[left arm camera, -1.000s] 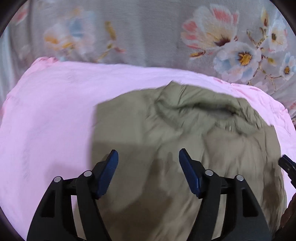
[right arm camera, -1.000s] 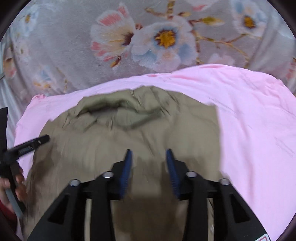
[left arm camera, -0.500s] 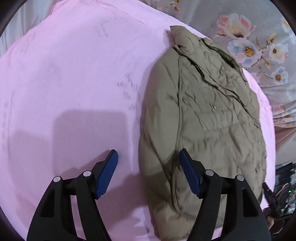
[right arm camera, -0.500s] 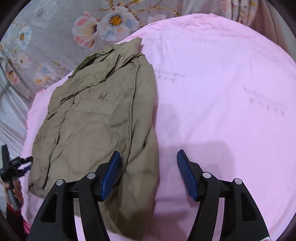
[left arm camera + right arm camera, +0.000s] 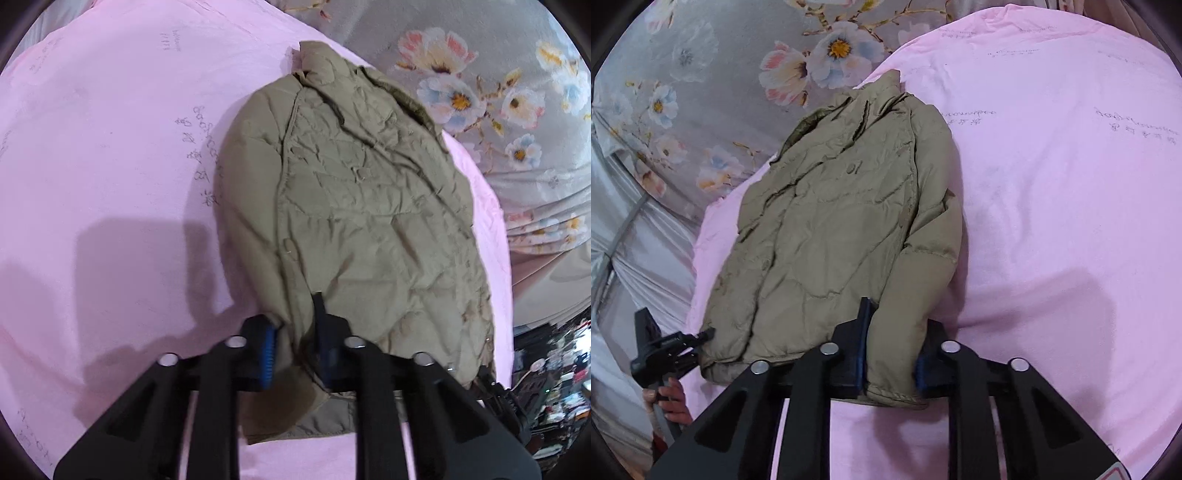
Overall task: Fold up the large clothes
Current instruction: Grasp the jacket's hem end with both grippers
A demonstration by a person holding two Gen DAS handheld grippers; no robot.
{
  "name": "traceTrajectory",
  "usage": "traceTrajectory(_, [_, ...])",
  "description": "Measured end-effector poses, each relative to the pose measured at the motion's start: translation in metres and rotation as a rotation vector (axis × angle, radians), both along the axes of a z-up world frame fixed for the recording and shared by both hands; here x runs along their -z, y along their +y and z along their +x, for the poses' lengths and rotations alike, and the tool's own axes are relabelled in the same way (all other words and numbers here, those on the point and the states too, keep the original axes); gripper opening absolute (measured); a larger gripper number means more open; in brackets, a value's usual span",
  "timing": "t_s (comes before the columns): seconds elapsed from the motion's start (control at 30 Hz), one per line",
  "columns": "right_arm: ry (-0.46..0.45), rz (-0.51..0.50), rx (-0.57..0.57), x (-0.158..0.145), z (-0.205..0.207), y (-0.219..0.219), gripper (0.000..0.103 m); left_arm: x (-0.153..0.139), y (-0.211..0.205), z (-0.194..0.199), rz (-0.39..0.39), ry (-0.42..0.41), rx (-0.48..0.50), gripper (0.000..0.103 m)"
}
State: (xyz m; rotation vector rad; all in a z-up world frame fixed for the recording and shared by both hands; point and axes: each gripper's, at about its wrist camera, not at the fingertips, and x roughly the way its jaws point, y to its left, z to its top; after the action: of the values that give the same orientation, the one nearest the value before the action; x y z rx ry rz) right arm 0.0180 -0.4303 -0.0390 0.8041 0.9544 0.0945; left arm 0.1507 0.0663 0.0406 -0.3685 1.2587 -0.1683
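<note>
Gripping the olive jacket [image 5: 369, 206] on the pink sheet [image 5: 110, 147] (floral bedding behind), my left gripper [image 5: 295, 350] and right gripper [image 5: 890, 362] each clenched a sleeve end.

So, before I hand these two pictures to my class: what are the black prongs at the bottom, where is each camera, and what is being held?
No robot here: a person holds a two-finger gripper in each hand, each with a wide-angle camera looking along its fingers. One picture is from the left gripper, the other from the right gripper. An olive padded jacket lies on a pink sheet, with a grey flowered cloth behind. Each gripper's jaws are closed on a sleeve end of the jacket, one on each side.
</note>
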Motion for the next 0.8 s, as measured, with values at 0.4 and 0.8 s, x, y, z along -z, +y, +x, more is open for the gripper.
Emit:
traceTrajectory(0.4, [-0.402, -0.101, -0.222, -0.152, -0.091, -0.002, 0.010, -0.163, 0.016, -0.084, -0.077, -0.273, 0.138, 0.005])
traceTrajectory(0.8, [-0.562, -0.077, 0.006, -0.211, 0.001, -0.036, 0.009, -0.219, -0.027, -0.014, 0.057, -0.471, 0.129, 0.006])
